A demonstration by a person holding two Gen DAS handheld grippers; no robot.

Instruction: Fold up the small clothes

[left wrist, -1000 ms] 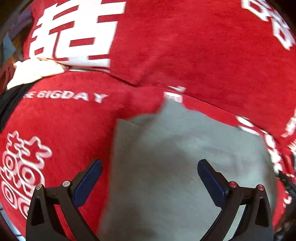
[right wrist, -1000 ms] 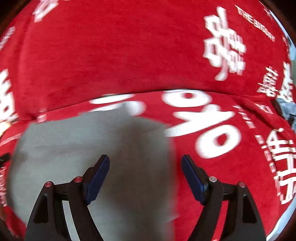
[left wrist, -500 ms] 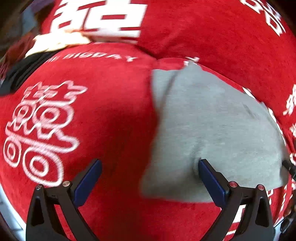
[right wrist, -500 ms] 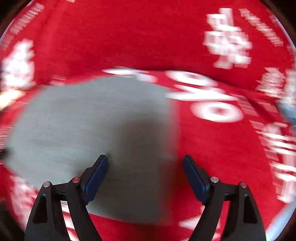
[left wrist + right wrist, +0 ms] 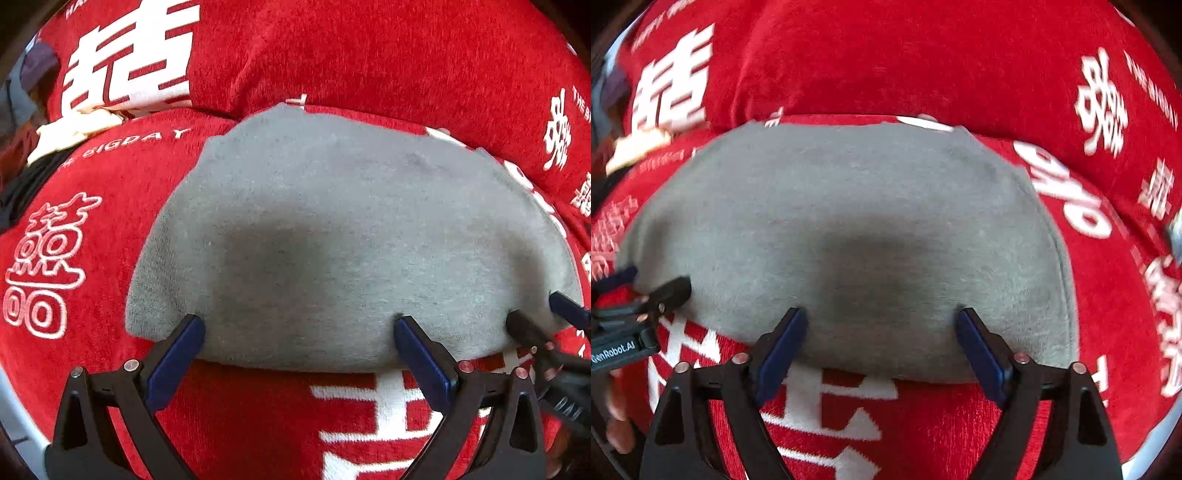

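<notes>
A grey cloth lies spread flat on a red cover printed with white characters and lettering, its near edge running straight across between and just ahead of both pairs of jaws. The left gripper holds its jaws wide apart — the blue pads stand at the cloth's near hem, one near the left corner, one toward the right, with nothing pinched between them. The right gripper is likewise spread wide, its jaws parted over the near hem on the cloth's right half; whether the pad tips touch the fabric I cannot tell. Each gripper shows in the other's view at the cloth's far corner — the right one at the right edge of the left view, the left one at the left edge of the right view. Beyond the jaws, a second red cushion surface rises behind the cloth. A cream-coloured fabric sits far off to the left.
</notes>
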